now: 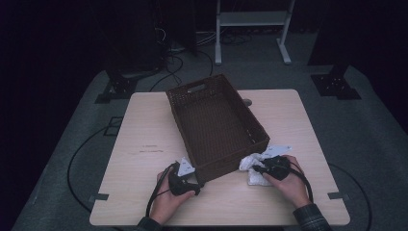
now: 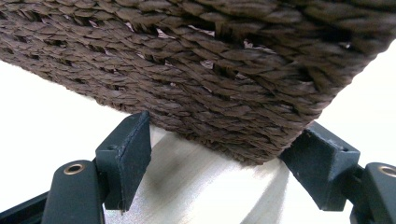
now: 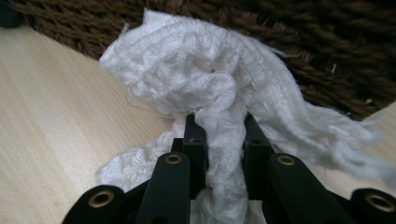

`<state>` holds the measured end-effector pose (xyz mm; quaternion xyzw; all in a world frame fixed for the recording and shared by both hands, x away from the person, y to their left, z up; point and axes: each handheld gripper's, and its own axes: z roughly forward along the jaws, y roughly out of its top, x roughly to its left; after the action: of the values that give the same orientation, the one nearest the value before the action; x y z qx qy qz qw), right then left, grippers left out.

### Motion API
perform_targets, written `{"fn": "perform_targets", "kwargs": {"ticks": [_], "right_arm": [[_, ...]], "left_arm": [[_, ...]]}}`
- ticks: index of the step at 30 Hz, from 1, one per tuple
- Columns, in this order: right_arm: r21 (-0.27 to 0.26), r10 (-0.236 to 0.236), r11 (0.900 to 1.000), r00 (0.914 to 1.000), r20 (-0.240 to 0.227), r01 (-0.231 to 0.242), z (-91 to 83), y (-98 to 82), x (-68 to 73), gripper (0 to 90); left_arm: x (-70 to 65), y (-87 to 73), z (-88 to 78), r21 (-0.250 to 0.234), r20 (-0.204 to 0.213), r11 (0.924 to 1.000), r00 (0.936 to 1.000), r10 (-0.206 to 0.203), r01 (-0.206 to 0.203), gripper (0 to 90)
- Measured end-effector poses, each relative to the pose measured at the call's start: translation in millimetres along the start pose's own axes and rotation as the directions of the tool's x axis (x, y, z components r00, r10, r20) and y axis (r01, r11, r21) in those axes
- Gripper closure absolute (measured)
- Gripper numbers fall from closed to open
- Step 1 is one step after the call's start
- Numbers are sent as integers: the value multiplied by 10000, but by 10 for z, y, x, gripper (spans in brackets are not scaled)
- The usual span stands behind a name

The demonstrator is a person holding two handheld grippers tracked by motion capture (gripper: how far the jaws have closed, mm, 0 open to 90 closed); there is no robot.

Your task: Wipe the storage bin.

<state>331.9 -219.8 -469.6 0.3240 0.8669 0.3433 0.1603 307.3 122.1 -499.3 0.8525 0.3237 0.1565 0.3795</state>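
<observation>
Rough, dark brown woven wicker basket (image 1: pixel 216 126); fluffy white knitted cloth (image 3: pixel 219 93); smooth, pale matt wooden table (image 1: pixel 144 144); matt black plastic jaws

A pale wooden table (image 1: pixel 144 125) on grey floor (image 1: pixel 370 125); cables (image 1: pixel 173 62) and a white frame (image 1: pixel 252 19) far off; dim light.

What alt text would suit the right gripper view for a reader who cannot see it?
The right gripper is shut on a bunched white cloth, pinching a fold between its two black jaws. The cloth lies on a pale wooden table, close against the wall of a dark brown woven basket behind it.
</observation>
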Motion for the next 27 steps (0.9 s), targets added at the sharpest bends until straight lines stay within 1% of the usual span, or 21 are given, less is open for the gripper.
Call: {"fn": "perform_targets", "kwargs": {"ticks": [4,6,10,11,15,17,25,27], "right_arm": [[-388,132,9992,9999,8,-132,-100,9,1,763],[-536,109,9985,9999,54,-106,-151,22,4,763],[-1141,273,9931,9996,-45,-276,-280,68,10,763],[-1282,231,9915,9997,-75,-238,-307,77,11,763],[-1574,114,9874,9998,-135,-134,-379,109,31,763],[-1790,-26,9839,9998,-189,-8,-417,128,40,763],[-2513,-29,9679,9995,-325,-53,-558,221,77,758],[-2603,-26,9655,9994,-343,-65,-580,240,92,758]], "left_arm": [[1,0,0,0,8,10000,10000,-7,7,251],[1,0,0,0,6,10000,10000,-6,6,251],[2,0,0,4,10,10000,10000,-9,9,251],[2,0,0,4,10,10000,10000,-8,8,251],[2,1,0,7,14,10000,10000,-7,7,250],[2,1,0,4,16,10000,10000,-8,8,250],[2,1,1,10,14,10000,10000,-9,9,249],[2,1,1,9,15,10000,10000,-8,8,248]]}}
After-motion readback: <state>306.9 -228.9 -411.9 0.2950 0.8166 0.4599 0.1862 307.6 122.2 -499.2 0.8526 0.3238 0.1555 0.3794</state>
